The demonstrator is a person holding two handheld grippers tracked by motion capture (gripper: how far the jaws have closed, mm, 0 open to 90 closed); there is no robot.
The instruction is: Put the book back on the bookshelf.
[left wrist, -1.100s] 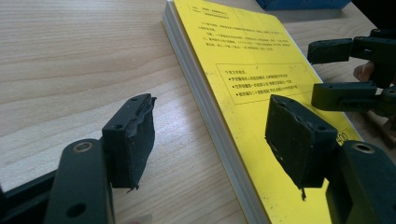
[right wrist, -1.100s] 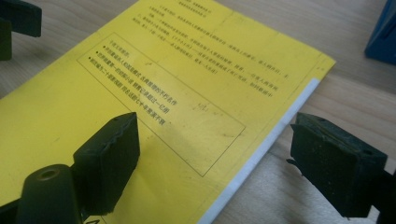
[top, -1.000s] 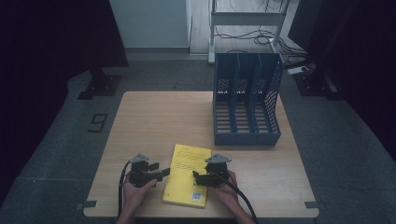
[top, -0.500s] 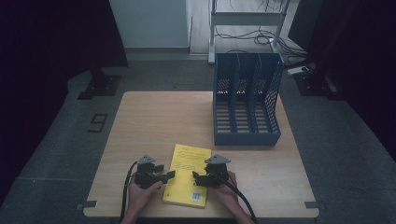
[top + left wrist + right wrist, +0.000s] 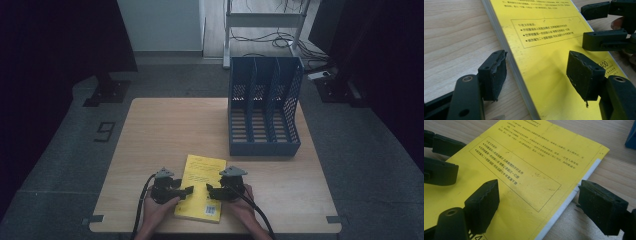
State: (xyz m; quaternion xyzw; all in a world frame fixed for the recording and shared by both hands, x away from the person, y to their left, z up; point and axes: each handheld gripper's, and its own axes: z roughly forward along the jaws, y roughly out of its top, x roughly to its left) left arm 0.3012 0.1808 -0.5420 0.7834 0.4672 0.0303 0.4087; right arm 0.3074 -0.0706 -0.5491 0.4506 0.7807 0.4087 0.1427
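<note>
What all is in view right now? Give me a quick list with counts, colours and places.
Book: one, yellow cover with printed text, flat near the table's front edge, between the two grippers.
File rack: one, blue, three slots, upright at the table's far right.
Table: one, light wood.
Metal frame with cables: one, pale, on the floor behind the table.
Left gripper: one, black, jaws open and straddling the book's left edge.
Right gripper: one, black, jaws open and straddling the book's right edge.
Hands: two, each holding a gripper, at the front edge.
</note>
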